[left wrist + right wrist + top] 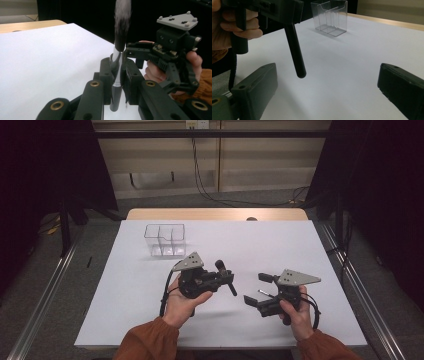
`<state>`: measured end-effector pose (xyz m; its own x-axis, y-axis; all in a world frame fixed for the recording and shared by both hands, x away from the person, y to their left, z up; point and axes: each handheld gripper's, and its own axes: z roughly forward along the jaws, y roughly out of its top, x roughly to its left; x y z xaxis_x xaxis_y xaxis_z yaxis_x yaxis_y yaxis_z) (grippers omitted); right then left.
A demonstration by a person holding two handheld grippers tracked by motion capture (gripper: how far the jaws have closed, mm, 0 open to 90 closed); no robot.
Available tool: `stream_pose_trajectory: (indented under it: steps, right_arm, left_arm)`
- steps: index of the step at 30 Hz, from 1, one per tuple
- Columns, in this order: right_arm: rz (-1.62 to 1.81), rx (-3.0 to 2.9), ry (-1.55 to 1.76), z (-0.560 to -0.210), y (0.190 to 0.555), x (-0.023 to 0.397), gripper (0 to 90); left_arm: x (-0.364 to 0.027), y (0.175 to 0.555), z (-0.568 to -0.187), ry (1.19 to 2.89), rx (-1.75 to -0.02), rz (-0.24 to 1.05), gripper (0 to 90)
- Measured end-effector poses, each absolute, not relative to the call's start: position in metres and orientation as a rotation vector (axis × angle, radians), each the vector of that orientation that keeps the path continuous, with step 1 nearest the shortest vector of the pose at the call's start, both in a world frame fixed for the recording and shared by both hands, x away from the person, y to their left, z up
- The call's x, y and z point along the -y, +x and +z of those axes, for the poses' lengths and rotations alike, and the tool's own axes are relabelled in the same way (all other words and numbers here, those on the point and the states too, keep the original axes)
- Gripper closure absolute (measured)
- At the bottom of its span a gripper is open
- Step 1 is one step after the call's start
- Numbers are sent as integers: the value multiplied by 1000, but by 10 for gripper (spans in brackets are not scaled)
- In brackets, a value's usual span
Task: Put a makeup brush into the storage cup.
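Note:
A makeup brush [220,266] with a dark bristle head, a silver ferrule and a black handle is held above the white tabletop [280,245]. My left gripper [227,280] is shut on it at the ferrule. In the left gripper view the brush [122,27] stands upright between the jaws of the left gripper [117,72]. Its black handle [295,55] hangs down in the right gripper view. My right gripper [259,290] is open just to the right of the brush. In the right gripper view its jaws [329,87] stand wide apart with nothing between them.
A clear plastic organiser [165,240] with dividers stands at the back left of the table, also seen as the clear organiser [329,17] behind the brush handle. A wooden table edge [215,214] runs along the far side. Cables lie on the floor beyond.

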<state>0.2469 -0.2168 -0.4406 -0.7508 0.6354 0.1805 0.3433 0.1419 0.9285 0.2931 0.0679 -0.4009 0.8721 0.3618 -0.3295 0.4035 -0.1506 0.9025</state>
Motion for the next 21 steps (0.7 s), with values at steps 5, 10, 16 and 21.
stream_pose_trajectory:
  steps: [5,10,16,21]
  right_arm:
    - [1691,-2103,998,-440,246,221,20]
    - [1667,-2048,1019,-442,243,222,18]
    - [1648,-2002,1017,-444,238,230,14]
    - [1629,-1917,1018,-446,233,238,5]
  left_arm:
    - [-79,295,-398,1766,-595,-23,793]
    - [-82,295,-398,1788,-597,-8,793]
    - [-93,296,-396,1804,-603,12,792]
    - [-105,298,-395,1825,-629,26,792]
